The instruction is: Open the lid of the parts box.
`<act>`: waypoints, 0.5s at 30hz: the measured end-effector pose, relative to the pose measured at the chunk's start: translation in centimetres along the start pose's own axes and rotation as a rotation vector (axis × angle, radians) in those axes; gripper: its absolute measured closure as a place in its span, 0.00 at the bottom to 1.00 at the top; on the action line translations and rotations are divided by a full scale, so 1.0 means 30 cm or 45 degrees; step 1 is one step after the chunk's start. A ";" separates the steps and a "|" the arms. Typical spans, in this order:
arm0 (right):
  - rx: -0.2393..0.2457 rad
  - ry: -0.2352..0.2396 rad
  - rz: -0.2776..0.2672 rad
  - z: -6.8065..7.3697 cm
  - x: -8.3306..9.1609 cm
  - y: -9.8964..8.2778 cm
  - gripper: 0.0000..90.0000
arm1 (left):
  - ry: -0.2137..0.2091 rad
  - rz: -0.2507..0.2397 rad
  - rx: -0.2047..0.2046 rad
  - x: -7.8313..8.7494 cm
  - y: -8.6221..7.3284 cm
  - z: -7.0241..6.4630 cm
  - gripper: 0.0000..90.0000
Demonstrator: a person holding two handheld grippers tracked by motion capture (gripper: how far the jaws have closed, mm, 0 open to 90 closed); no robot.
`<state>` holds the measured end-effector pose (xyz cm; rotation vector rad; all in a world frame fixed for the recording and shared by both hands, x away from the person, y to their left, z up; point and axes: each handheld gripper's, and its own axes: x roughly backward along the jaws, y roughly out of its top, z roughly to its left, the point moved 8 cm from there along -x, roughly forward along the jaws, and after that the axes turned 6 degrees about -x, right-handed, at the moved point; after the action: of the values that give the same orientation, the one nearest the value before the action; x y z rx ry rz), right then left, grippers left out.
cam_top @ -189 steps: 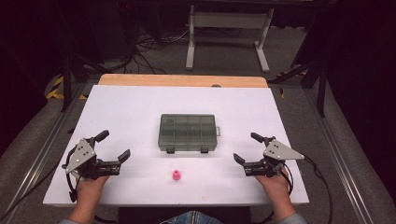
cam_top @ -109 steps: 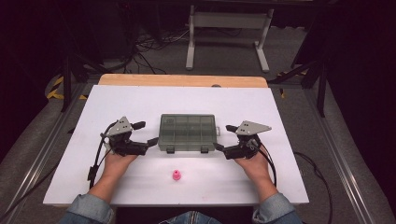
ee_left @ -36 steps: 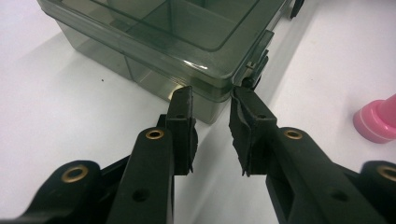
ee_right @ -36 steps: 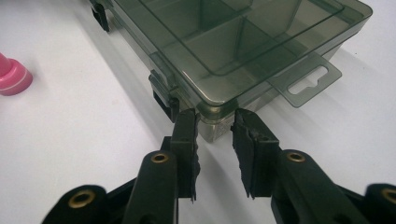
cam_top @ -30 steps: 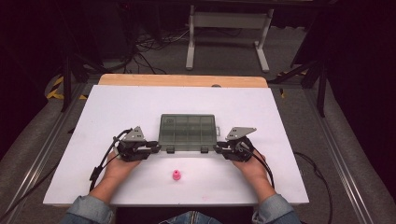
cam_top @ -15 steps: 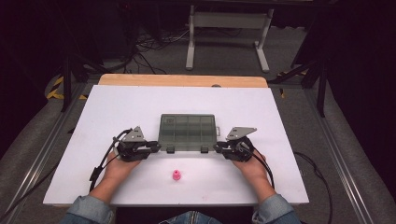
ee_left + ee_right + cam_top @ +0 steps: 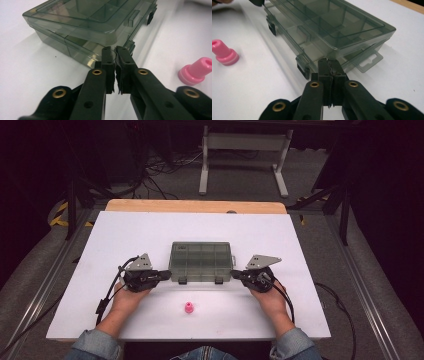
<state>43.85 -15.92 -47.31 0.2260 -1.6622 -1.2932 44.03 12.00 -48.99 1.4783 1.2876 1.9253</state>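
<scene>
we note a smoky translucent plastic compartment box (image 7: pixel 201 261), lid down, mid white counter (image 7: pixel 125 230). left hand-held gripper (image 7: pixel 115 51): jaws nearly together, tips against the box's near left corner, gripping nothing. right hand-held gripper (image 7: pixel 329 62): jaws pressed together, tips at the near right corner. small pink plastic stopper (image 7: pixel 189 308) sits apart, nearer the person.

You have one smoky clear compartment box (image 7: pixel 201 261) at the middle of the white table (image 7: pixel 300 245), one small pink piece (image 7: pixel 189 308) toward the table's near edge, and two grippers, left (image 7: pixel 159 275) and right (image 7: pixel 236 275).
</scene>
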 end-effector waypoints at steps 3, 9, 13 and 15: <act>0.003 0.021 -0.052 0.008 0.002 0.012 1.00 | -0.002 -0.030 0.018 0.000 0.006 0.002 0.98; -0.020 0.027 -0.129 0.008 -0.004 0.029 1.00 | 0.008 -0.099 0.035 0.005 0.022 0.010 0.98; -0.035 0.032 -0.144 0.005 -0.009 0.031 1.00 | 0.016 -0.116 0.033 0.005 0.026 0.009 0.98; -0.046 0.035 -0.150 0.005 -0.010 0.030 1.00 | 0.023 -0.117 0.028 0.007 0.027 0.009 0.98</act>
<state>44.24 -15.25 -46.73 0.3229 -1.6210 -1.4001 44.38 11.87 -48.21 1.3903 1.3645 1.8757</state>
